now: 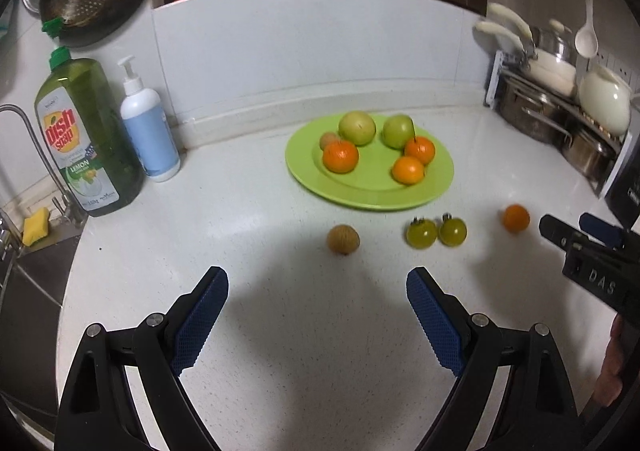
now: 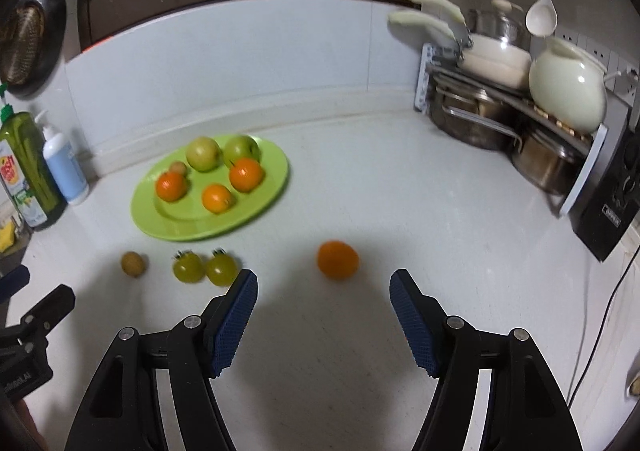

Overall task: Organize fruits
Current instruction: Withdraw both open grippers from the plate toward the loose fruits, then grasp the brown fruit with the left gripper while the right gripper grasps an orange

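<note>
My right gripper [image 2: 324, 287] has open, empty fingers aimed at the loose orange [image 2: 337, 259] on the tabletop [image 2: 400, 211]. Left gripper [image 1: 317, 287] is open near a brown fruit [image 1: 343, 238], maybe a longan. Next: grab, then plate [image 2: 248, 219].

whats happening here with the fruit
A person holds a gripper in each hand over a white counter, sorting fruit onto a green plate. The plate already has two apples, three oranges and a small brown fruit. Still loose in front of it: a brown fruit, two green tomatoes and an orange. The left gripper and right gripper are both open and empty.
</note>
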Action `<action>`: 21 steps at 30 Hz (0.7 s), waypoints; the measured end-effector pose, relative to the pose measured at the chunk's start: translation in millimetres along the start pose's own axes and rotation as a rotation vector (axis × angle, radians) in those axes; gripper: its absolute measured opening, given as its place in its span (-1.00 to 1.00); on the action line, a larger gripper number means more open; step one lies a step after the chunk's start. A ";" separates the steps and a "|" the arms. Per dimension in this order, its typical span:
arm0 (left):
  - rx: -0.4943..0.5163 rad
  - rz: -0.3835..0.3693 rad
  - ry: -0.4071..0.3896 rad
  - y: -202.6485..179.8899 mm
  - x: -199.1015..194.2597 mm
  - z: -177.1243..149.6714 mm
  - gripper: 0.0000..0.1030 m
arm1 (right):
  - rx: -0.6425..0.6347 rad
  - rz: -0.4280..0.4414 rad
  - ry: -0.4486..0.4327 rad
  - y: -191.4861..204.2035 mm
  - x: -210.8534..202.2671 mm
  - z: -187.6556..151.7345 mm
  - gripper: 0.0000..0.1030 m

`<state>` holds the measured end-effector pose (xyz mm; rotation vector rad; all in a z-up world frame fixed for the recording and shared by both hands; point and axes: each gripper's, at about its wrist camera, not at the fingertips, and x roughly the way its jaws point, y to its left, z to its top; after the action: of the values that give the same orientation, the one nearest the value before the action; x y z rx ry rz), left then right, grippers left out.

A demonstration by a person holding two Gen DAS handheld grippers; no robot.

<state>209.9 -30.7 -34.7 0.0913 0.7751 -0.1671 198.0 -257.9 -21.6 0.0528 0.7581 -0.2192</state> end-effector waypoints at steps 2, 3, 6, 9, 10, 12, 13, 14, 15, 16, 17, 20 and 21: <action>0.008 0.004 0.014 -0.5 8.5 0.8 0.78 | 0.001 -0.014 0.017 -1.0 6.1 -0.2 0.35; 0.010 -0.001 0.024 0.2 13.4 3.1 0.78 | 0.002 -0.017 0.029 -1.9 10.7 0.8 0.35; 0.015 -0.002 0.049 2.9 28.9 11.0 0.78 | 0.001 -0.048 0.056 -0.6 22.3 3.8 0.35; 0.032 -0.023 0.060 0.3 41.3 16.2 0.78 | -0.012 -0.050 0.075 1.6 34.7 5.7 0.35; 0.036 -0.021 0.065 -0.8 44.8 16.9 0.77 | -0.014 -0.043 0.080 2.2 37.3 6.0 0.35; 0.033 -0.013 0.075 -0.9 52.8 18.5 0.77 | -0.005 -0.023 0.107 1.6 45.6 6.3 0.35; 0.029 -0.017 0.080 -0.6 57.2 19.0 0.75 | -0.004 -0.024 0.111 1.4 48.1 6.6 0.35; 0.027 -0.021 0.085 -0.4 60.2 19.4 0.75 | -0.007 -0.035 0.116 1.7 51.2 6.8 0.35; 0.027 -0.025 0.092 -0.7 64.8 20.1 0.74 | -0.011 -0.040 0.118 2.1 54.4 7.4 0.35; 0.027 -0.027 0.096 -0.9 67.9 20.6 0.73 | -0.011 -0.040 0.121 1.9 56.6 8.3 0.35; 0.026 -0.029 0.101 -0.3 70.9 21.9 0.71 | -0.009 -0.038 0.125 1.9 58.6 9.2 0.34; 0.011 -0.047 0.116 0.9 80.3 25.2 0.60 | -0.009 -0.038 0.133 2.9 64.8 11.9 0.34; 0.003 -0.054 0.121 1.1 83.7 26.0 0.59 | -0.009 -0.037 0.135 3.0 66.2 12.6 0.34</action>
<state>286.7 -43.0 -75.0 0.0842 0.8989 -0.2153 253.9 -268.4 -58.0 0.0450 0.8951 -0.2495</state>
